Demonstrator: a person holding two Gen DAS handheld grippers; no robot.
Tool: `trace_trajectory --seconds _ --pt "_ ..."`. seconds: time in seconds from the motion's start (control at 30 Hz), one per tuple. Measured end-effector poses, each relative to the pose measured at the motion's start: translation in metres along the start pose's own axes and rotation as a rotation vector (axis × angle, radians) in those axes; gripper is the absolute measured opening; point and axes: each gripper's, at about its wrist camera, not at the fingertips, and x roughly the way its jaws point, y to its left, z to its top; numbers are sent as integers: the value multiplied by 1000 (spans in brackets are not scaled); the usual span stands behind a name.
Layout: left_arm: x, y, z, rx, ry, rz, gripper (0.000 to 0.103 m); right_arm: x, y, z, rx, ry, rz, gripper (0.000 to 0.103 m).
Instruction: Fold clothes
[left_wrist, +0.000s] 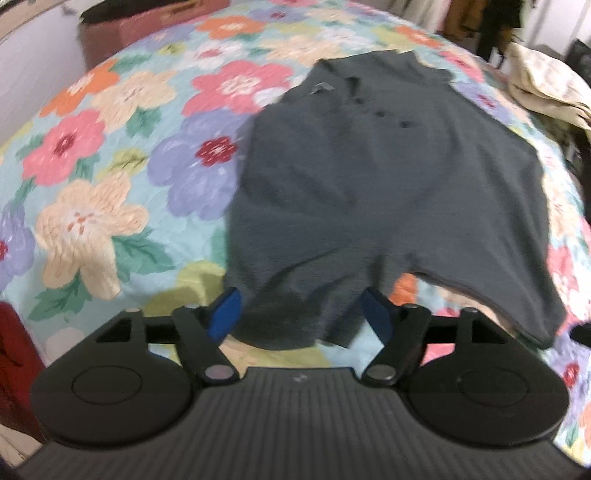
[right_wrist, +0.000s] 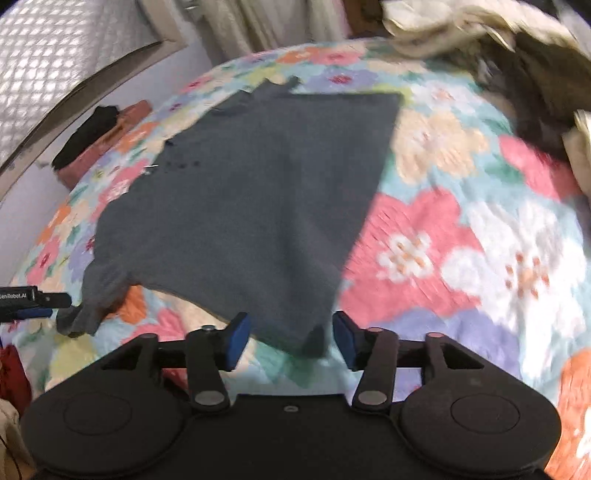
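One soft grey knit shirt (left_wrist: 369, 192) lies on quilted floral bedspread (left_wrist: 110, 166).

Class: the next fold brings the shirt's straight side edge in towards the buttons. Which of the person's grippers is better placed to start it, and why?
Probably the right gripper. Its open jaws straddle the near corner of the grey shirt where that straight edge ends. The left gripper, also open, sits at the opposite, bunched corner.

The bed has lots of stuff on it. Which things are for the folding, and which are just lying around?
For the folding:
- grey shirt, spread flat
- left gripper, open
- right gripper, open

Just lying around:
- flowery bedspread underneath
- cream clothes pile
- folded black and pink clothes
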Motion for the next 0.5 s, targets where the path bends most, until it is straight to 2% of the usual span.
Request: trace_trajectory --seconds 0.2,0.3,0.37,0.5 --pt "-18 -22 -2 69 -30 3 82 2 33 19 -88 3 12 66" --pt "-25 -31 -4 102 -48 13 84 1 43 22 -90 15 13 75" --pt "-28 -36 -6 124 -58 18 84 0 48 23 -76 23 24 86" --pt "-33 -42 -9 140 -60 1 85 -1 54 22 -66 56 37 87"
